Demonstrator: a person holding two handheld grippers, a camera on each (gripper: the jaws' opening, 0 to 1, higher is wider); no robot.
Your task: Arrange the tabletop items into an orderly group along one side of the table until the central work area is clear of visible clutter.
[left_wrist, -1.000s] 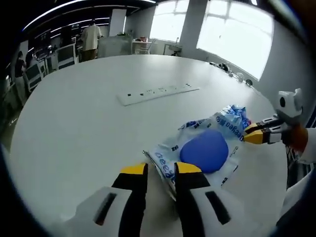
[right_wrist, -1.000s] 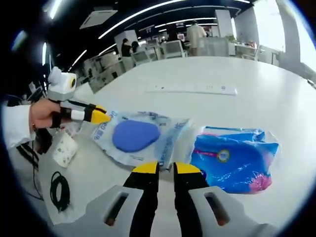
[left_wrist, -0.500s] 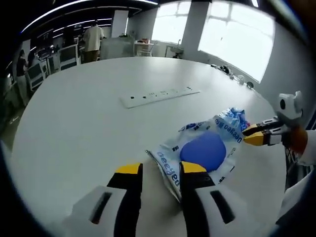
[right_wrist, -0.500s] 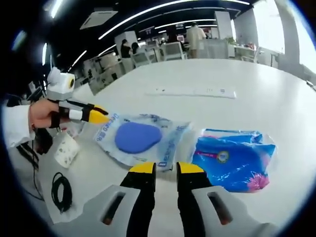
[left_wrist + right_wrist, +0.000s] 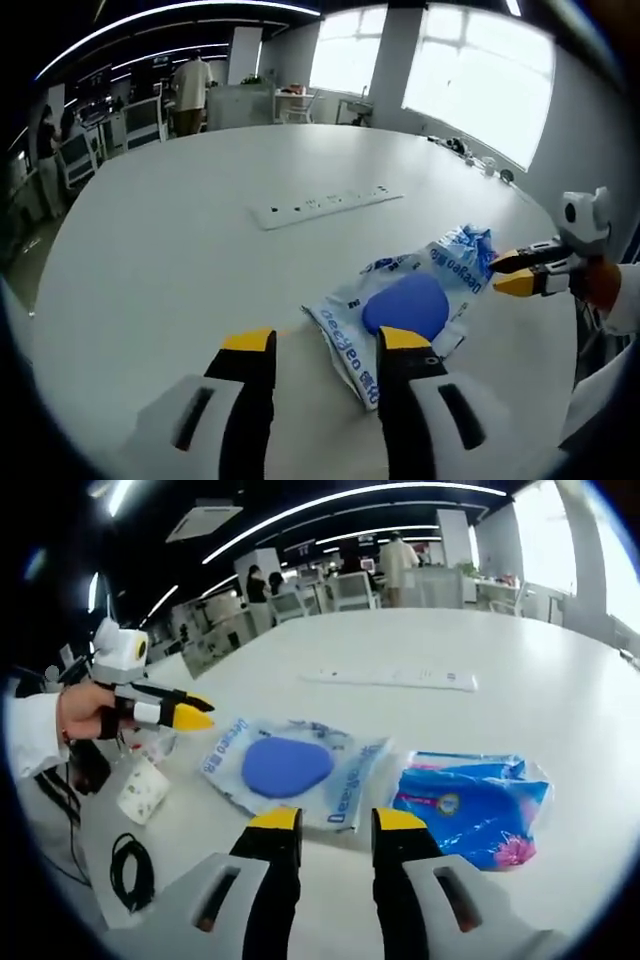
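A clear wipes packet (image 5: 410, 305) with a blue oval lid lies flat on the white table (image 5: 180, 250). My left gripper (image 5: 327, 345) stands open just short of the packet's near corner, with nothing between its jaws. The right gripper (image 5: 520, 275) comes in from the right, its yellow tips parted just off the packet's far end. In the right gripper view the same packet (image 5: 285, 768) lies ahead of my open right gripper (image 5: 337, 822). A blue packet (image 5: 470, 805) rests beside it on the right. The left gripper (image 5: 188, 710) hovers by the clear packet's left end.
A long white power strip (image 5: 325, 200) (image 5: 390, 678) lies farther across the table. Near the table's edge sit a small white pack (image 5: 140, 790) and a coiled black cable (image 5: 130, 870). People and desks stand in the far background.
Both grippers' jaws have spread wider apart and drawn back a little from the clear packet. The packet lies flatter on the table.
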